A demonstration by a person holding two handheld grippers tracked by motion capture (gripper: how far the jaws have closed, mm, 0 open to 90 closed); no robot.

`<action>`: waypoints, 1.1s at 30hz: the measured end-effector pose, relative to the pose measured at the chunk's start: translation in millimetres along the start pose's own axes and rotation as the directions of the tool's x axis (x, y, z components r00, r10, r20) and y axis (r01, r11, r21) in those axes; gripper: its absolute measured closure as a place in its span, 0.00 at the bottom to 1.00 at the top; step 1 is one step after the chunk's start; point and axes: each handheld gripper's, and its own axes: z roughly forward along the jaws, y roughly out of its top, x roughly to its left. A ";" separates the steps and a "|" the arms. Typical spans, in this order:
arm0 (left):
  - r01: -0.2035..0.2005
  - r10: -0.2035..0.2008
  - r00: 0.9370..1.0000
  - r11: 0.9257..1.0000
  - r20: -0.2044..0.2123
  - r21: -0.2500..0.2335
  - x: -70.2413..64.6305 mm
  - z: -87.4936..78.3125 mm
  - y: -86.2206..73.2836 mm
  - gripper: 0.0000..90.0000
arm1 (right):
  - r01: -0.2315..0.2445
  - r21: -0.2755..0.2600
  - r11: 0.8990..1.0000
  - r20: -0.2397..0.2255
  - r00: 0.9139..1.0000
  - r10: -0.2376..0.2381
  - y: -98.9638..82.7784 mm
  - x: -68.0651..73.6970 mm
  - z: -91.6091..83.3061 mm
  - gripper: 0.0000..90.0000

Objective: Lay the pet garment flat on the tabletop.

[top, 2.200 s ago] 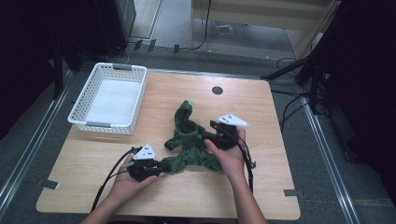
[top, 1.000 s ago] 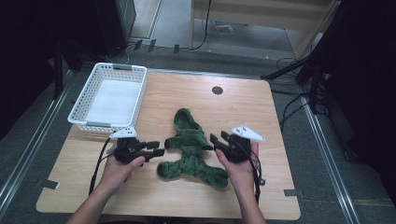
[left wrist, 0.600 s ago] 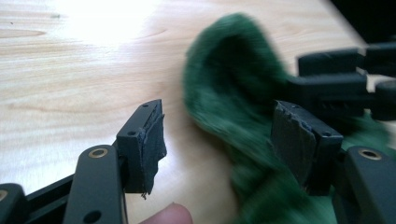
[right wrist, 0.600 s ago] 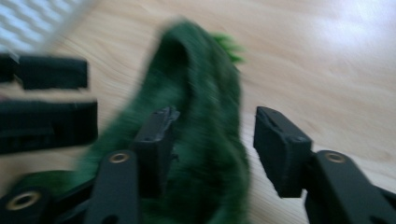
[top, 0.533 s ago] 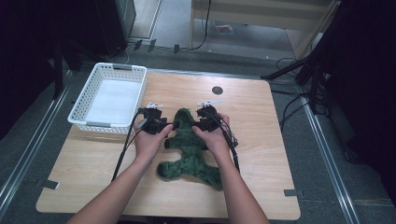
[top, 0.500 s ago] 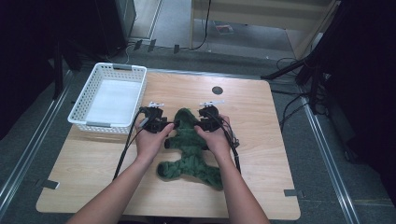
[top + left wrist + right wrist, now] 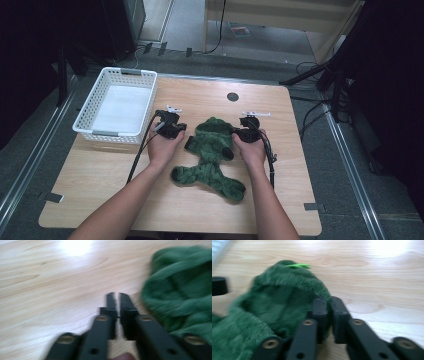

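Green fleece, spread out in the middle of the wooden table (image 7: 280, 200): the garment (image 7: 212, 155) lies flat there, its rounded hood end pointing away from the person, a bright green tag showing at the top of that hood in the right gripper view. Left tool (image 7: 175, 129) sits just beside the garment's left edge, and in its own view (image 7: 117, 298) the jaws have just been closing and now stand nearly together, a thin slit between them, bare wood beneath, the fleece off to one side and nothing caught between them. Right tool (image 7: 239, 133) is at the garment's right edge, up by the hood; in its view (image 7: 328, 302) the jaws have also just been closing to a narrow gap, right against the fleece, though whether any fabric is pinched I cannot tell through the blur. Both hands rest low on the table, forearms coming in from the near edge. White basket (image 7: 102, 134) stands at the table's far left corner, apart from the garment.
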 end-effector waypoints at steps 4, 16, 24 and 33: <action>0.041 -0.040 0.994 0.999 0.098 -0.014 -0.2 3.0 6.7 0.62 | 0.087 -0.005 0.996 -0.058 0.995 -0.087 0.3 4.7 -5.1 0.68; -0.086 0.079 0.994 0.991 0.073 0.100 -23.0 42.3 20.6 0.75 | 0.163 -0.046 0.986 0.014 0.987 -0.163 7.3 11.2 1.0 0.86; -0.053 0.049 0.997 0.996 0.066 0.072 -7.6 36.9 12.1 0.97 | 0.249 -0.047 0.967 0.042 0.968 -0.248 -9.7 3.7 1.8 1.00; -0.024 0.039 0.995 0.988 0.091 -0.156 -5.6 14.2 19.4 0.64 | 0.070 -0.198 0.978 -0.065 0.994 -0.085 10.7 -2.7 -20.8 0.89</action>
